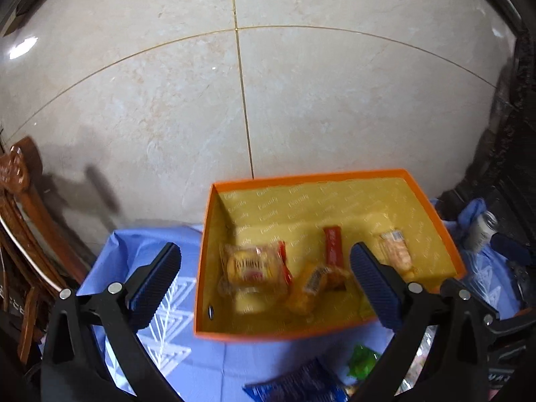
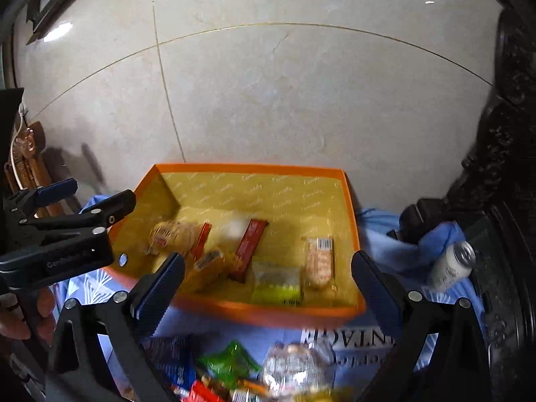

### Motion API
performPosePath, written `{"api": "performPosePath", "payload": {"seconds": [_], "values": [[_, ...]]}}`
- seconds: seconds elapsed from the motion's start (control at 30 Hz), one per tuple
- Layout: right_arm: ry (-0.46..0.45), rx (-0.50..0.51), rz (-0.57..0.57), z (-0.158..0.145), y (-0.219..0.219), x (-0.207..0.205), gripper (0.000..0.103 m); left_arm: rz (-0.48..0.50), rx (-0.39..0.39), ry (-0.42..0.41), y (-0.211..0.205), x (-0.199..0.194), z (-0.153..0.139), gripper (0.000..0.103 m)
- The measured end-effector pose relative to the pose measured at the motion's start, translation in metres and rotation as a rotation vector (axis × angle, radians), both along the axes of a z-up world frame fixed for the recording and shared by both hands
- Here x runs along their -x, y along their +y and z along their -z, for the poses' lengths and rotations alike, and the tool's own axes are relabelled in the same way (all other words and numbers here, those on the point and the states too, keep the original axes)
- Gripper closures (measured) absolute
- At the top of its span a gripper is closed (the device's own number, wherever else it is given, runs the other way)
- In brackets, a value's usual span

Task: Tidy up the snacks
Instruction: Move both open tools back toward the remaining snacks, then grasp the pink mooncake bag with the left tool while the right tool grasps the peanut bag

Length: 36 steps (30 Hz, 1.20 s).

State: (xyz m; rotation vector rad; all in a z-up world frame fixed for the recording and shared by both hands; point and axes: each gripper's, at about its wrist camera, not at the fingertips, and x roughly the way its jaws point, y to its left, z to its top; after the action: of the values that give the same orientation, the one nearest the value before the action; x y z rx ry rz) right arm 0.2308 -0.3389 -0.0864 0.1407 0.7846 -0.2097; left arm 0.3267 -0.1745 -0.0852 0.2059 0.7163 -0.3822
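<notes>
An orange box (image 1: 234,332) with a yellow inside stands on a blue cloth; it also shows in the right wrist view (image 2: 254,168). Several wrapped snacks lie in it: a yellow cake pack (image 1: 251,268), a red bar (image 1: 333,246), a pale cracker pack (image 1: 395,249), and a green-yellow pack (image 2: 276,283). My left gripper (image 1: 264,281) is open and empty above the box's near side. My right gripper (image 2: 268,288) is open and empty over the box's front edge. Loose snacks lie in front: a blue pack (image 1: 298,385) and a green pack (image 2: 231,360).
A can (image 2: 452,264) lies on the cloth at right, also in the left wrist view (image 1: 482,231). A carved wooden chair (image 1: 20,221) stands at left. Dark carved furniture (image 2: 502,167) is at right. A tiled wall is behind.
</notes>
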Motion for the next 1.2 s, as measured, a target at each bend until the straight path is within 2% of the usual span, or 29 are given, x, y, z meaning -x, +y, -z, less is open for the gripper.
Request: {"api": "performPosePath", "payload": {"seconds": [0.2, 0.33, 0.43, 0.57, 0.67, 0.73, 0.9, 0.97, 1.07, 1.2], "values": [[0.038, -0.023, 0.013, 0.010, 0.006, 0.049, 0.003, 0.003, -0.005, 0.021, 0.025, 0.048, 0.012, 0.004], [0.060, -0.096, 0.013, 0.022, 0.016, 0.088, 0.003, 0.051, -0.014, 0.024, 0.042, 0.085, 0.028, 0.004], [0.084, -0.124, 0.027, 0.042, 0.032, 0.117, 0.003, 0.090, -0.032, 0.035, 0.057, 0.111, 0.048, 0.004], [0.159, -0.240, 0.052, 0.083, 0.058, 0.143, 0.003, 0.120, -0.075, 0.076, 0.080, 0.142, 0.082, 0.004], [0.226, -0.314, 0.055, 0.115, 0.081, 0.150, 0.003, 0.102, -0.128, 0.118, 0.098, 0.157, 0.103, 0.004], [0.263, -0.348, 0.058, 0.130, 0.091, 0.151, 0.003, 0.080, -0.134, 0.135, 0.113, 0.164, 0.112, 0.004], [0.300, -0.318, 0.086, 0.153, 0.112, 0.145, 0.004, 0.056, -0.154, 0.137, 0.137, 0.171, 0.121, 0.004], [0.301, -0.301, 0.088, 0.159, 0.117, 0.140, 0.008, 0.064, -0.158, 0.135, 0.137, 0.167, 0.124, 0.004], [0.326, -0.291, 0.087, 0.169, 0.124, 0.132, 0.021, 0.085, -0.162, 0.141, 0.128, 0.158, 0.131, 0.004], [0.317, -0.270, 0.061, 0.169, 0.131, 0.128, 0.030, 0.182, -0.161, 0.156, 0.106, 0.152, 0.144, 0.004]]}}
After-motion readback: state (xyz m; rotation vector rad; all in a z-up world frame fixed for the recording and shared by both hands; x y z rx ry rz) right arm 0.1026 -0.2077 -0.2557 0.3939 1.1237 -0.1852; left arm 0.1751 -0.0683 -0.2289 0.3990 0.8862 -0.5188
